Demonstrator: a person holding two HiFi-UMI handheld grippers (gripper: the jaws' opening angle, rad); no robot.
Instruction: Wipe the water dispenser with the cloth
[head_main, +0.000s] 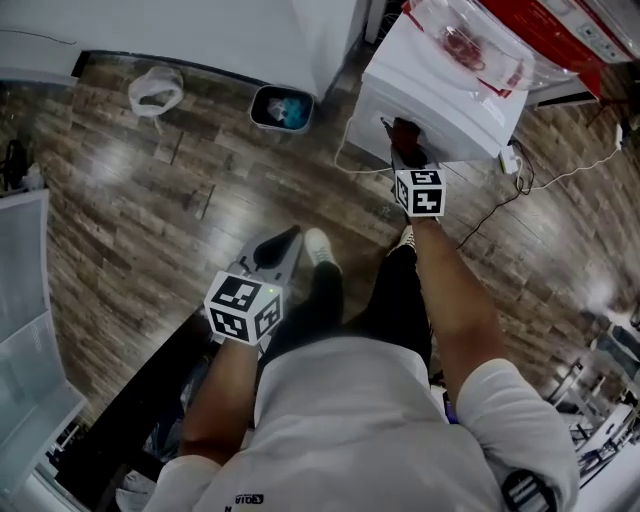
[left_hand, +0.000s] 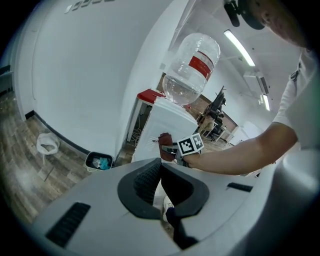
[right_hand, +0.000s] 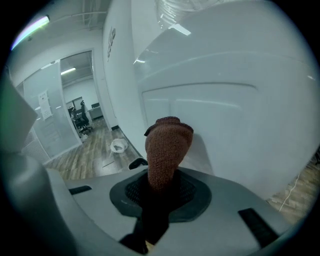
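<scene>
Above, clear bottle (left_hand: 192, 67) on water dispenser (left_hand: 156, 126).

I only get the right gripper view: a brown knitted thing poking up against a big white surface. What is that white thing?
Observer: It is the front of a water dispenser. The head view shows a clear bottle with a red label standing neck-down on top of it.
Visitor: Where on the machine is the brown thing?
Observer: That is the cloth. The left gripper view shows it against the upper part of the front, a little below the top edge.
Visitor: Is the other gripper helping?
Observer: No. The left gripper hangs low over the wooden floor, away from the dispenser, with nothing between its jaws.
</scene>
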